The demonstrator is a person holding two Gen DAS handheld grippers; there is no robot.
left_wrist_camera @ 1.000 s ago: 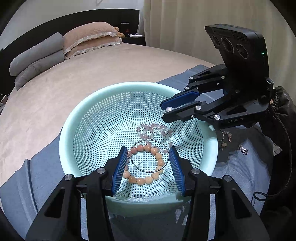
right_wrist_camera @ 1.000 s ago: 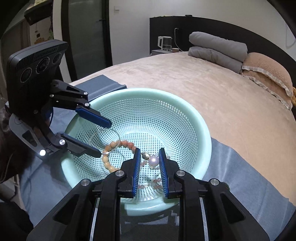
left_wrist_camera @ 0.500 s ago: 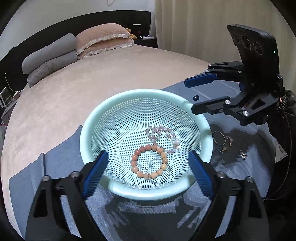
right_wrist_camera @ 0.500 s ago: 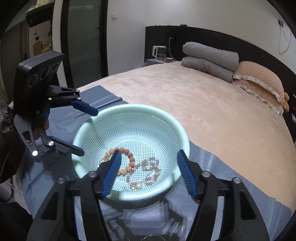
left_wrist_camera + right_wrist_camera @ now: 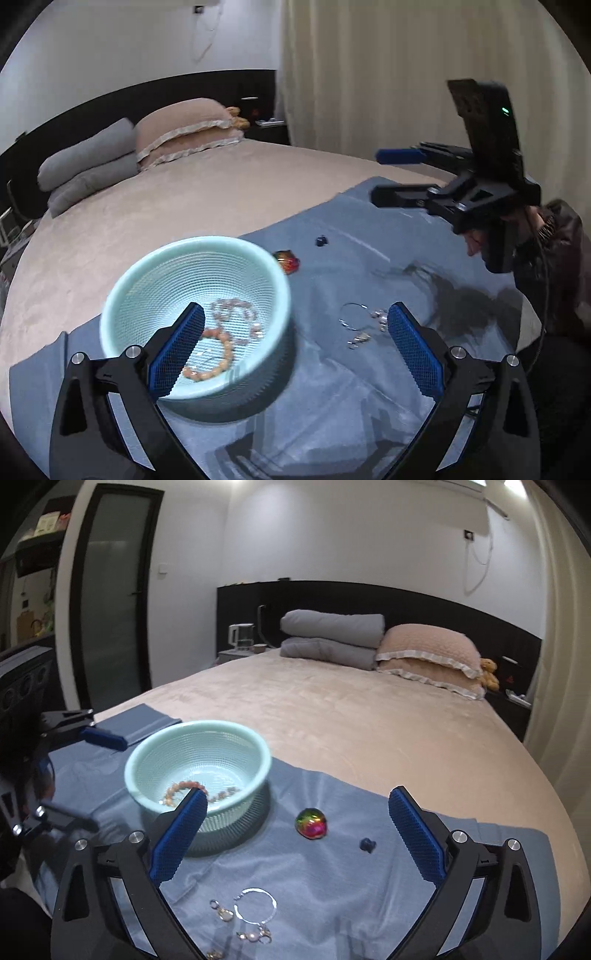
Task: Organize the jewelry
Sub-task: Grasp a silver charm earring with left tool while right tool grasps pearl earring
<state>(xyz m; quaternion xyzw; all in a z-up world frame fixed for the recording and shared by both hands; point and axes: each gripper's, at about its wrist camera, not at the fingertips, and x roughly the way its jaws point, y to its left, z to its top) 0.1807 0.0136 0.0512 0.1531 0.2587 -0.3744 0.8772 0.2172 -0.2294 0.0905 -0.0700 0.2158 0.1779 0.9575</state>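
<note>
Partly done: some jewelry was in, some still out.
Left claw point(image 5: 295, 345) gaped empty, basket point(image 5: 122, 295) with bead bracelets point(image 5: 221, 347) by its left finger; right claw point(image 5: 295, 834) gaped empty over the cloth point(image 5: 325, 886), hoop point(image 5: 255, 904), earrings point(image 5: 255, 937) and iridescent ball point(image 5: 311, 822) between its fingers.

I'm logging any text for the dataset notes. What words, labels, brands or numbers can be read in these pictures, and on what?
None can be read.
Left gripper: no legible marking on its body.
Right gripper: only a green light on its housing, no text.
Boxes on the shelf by the door: printing too small and blurred to read.
Basket, cloth and jewelry: no lettering visible.
</note>
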